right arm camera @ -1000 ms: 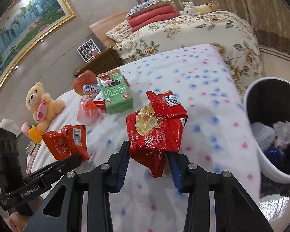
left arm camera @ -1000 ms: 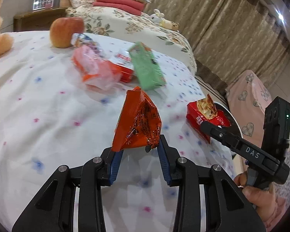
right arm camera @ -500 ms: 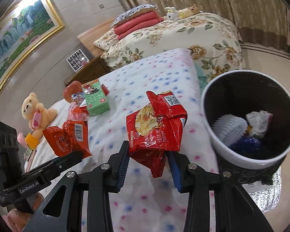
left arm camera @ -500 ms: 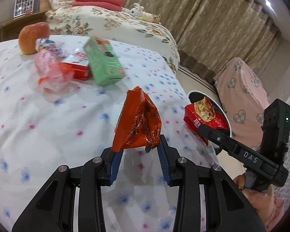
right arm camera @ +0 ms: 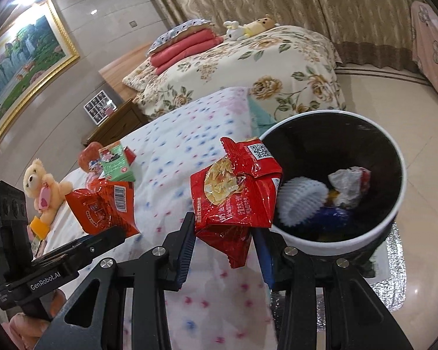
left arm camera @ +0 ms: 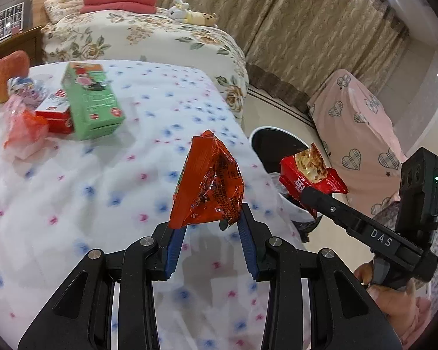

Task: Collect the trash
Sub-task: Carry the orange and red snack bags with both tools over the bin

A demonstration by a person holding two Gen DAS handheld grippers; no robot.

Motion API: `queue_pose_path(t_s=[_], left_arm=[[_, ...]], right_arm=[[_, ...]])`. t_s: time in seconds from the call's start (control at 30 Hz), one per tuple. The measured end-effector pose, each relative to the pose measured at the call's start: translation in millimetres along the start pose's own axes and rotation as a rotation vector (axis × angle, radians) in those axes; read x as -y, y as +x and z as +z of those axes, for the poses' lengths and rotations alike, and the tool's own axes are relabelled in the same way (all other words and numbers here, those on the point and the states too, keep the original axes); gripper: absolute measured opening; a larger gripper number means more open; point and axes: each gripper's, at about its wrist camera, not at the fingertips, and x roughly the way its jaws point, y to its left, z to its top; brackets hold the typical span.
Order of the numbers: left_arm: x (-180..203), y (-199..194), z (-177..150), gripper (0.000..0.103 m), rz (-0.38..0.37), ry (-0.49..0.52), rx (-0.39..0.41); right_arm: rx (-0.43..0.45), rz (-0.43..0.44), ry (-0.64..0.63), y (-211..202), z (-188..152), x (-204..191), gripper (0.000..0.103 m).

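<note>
A red snack wrapper (right arm camera: 236, 186) is clamped in the right gripper (right arm camera: 224, 250) just beside the waste bin (right arm camera: 394, 215), while an orange wrapper (left arm camera: 210, 183) is pinched in the left gripper (left arm camera: 208, 239) farther away.

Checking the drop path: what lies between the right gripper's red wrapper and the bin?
Nothing: in the right wrist view the red wrapper overlaps the bin rim.

Nearest bed: under me, a white sheet (left arm camera: 73, 192) with pink and blue flecks.
Second bed (right arm camera: 277, 67): beyond it, floral quilt, red folded blankets (left arm camera: 119, 0) at the head.
Curtains (left arm camera: 306, 29): beige, patterned, covering the far wall.
Floor (right arm camera: 394, 99): glossy pale tile.
Wall to my left: gold-framed landscape painting (right arm camera: 20, 58).
Nightstand (right arm camera: 116, 122): dark wood, between the beds.
Light: ceiling spots glaring.
</note>
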Motion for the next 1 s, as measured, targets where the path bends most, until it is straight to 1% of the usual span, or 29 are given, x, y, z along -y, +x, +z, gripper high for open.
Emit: queue_pose_path(t_s=[0.47, 1.0], left_arm=[[38, 24, 12, 0.035, -0.028, 0.067, -0.025], [76, 55, 30, 0.035, -0.046, 0.137, -0.056]], right_arm=[[0.031, -0.041, 0.051, -9, 9, 36, 0.039], [0.030, -0.088, 0.077, -7, 23, 70, 0.039]])
